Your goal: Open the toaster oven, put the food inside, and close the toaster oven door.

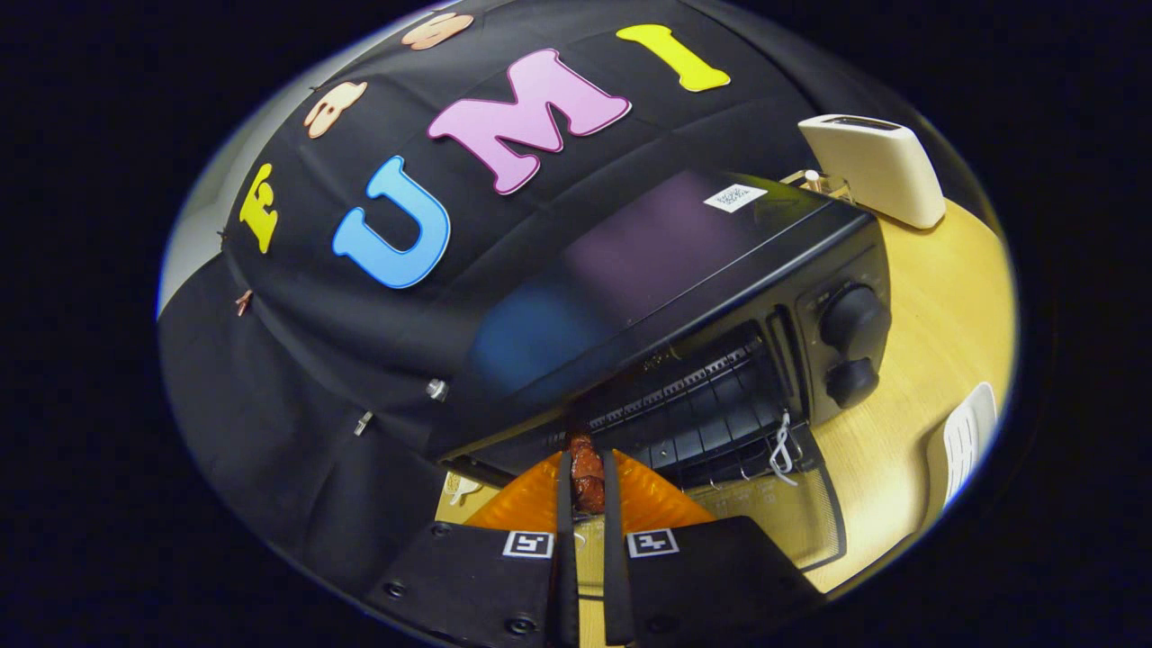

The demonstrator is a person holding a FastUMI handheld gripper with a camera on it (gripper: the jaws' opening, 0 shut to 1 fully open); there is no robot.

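Observation:
A black toaster oven (684,270) stands on the wooden table with its door (783,513) swung down flat and its wire rack (693,423) showing inside. My gripper (587,468) is shut on a reddish-brown piece of food (588,477), pinched between the two fingers. The food is held at the oven's mouth, near the left end of the opening, just above the lowered door. The view is tilted, so the oven looks slanted. Two round knobs (850,346) sit on the oven's right panel.
A cream-coloured toaster (873,166) stands behind the oven to the right. A white ribbed object (967,441) lies on the table (936,306) right of the open door. A white tie (781,450) hangs at the door's hinge side.

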